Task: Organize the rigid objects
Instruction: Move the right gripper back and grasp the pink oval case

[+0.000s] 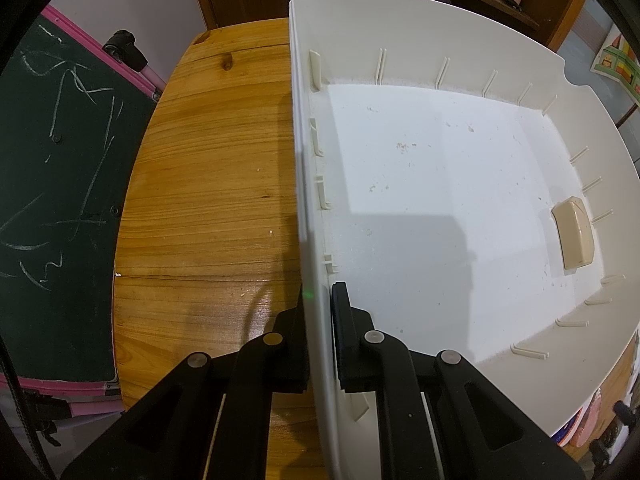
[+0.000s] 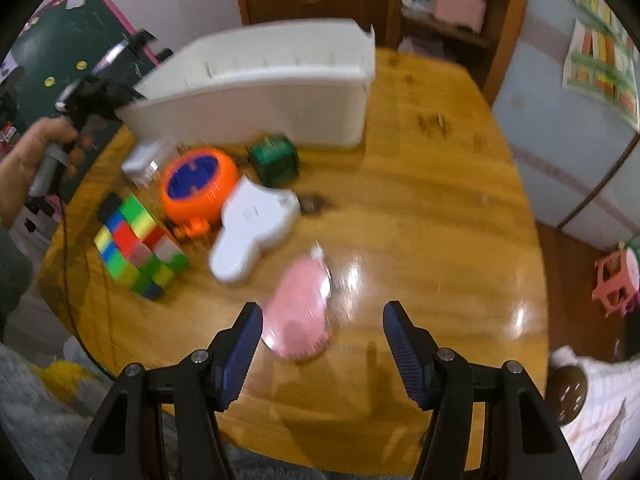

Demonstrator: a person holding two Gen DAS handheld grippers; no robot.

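Pink blurred object lies between the right fingers, held apart; left fingers clamp the bin wall.

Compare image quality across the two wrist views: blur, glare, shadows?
Left wrist view: sharp, fisheye bends the white bin walls, one soft shadow across its floor. Right wrist view: motion-blurred throughout, pink object smeared, bright glare patches on the wooden table.
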